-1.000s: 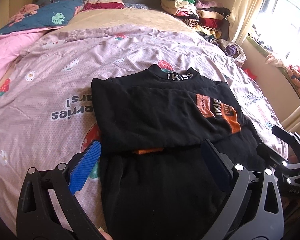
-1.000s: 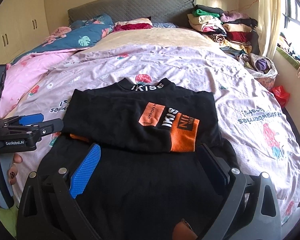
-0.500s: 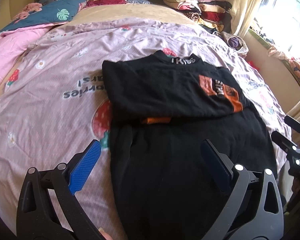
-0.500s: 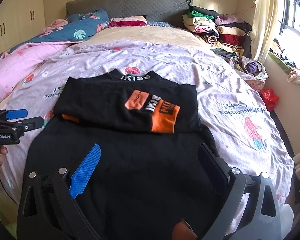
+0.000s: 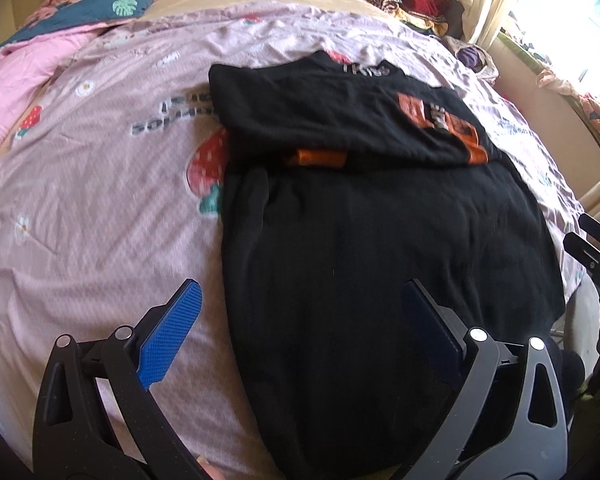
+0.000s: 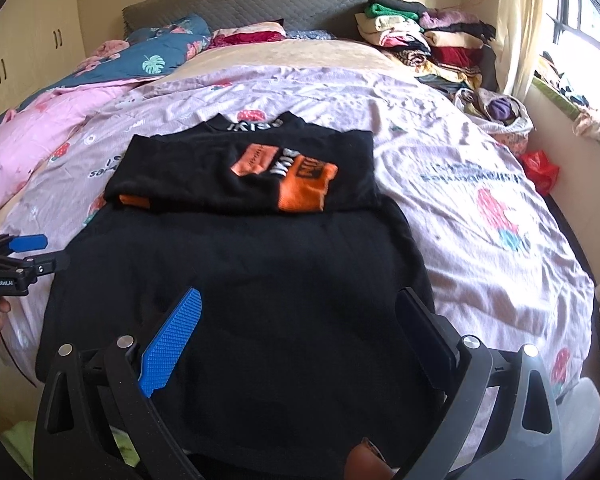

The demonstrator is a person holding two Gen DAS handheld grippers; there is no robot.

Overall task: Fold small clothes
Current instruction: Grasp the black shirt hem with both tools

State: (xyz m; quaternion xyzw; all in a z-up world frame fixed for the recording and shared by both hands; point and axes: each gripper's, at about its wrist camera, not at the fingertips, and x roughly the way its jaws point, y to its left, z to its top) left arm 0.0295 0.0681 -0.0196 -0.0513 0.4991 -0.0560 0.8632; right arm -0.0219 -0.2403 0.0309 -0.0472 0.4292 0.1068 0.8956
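A black sweater (image 6: 236, 320) lies flat on the pink strawberry-print bedspread (image 6: 480, 184), filling the lower centre of both views. Its sleeves with orange cuffs (image 6: 302, 196) are folded across the chest, forming a band in the middle of the frame, and the white-lettered collar (image 6: 254, 125) points toward the upper part of the frame.

In the left wrist view, the left gripper (image 5: 300, 312) sits at the bottom of the frame with its 2 fingers spread wide and nothing between them; one blue pad (image 5: 172, 340) is over the bedspread, the other finger over the sweater's lower body. The right gripper (image 5: 596, 248) shows only partly at the right edge.

In the right wrist view, the right gripper (image 6: 300, 320) is likewise spread wide and holds nothing, both fingers above the sweater's hem area. The left gripper (image 6: 24, 256) appears at the left edge, just beside the sweater's side.

A stack of folded clothes (image 6: 420, 40) sits at the upper right, and a teal floral quilt (image 6: 160, 52) at the upper left.
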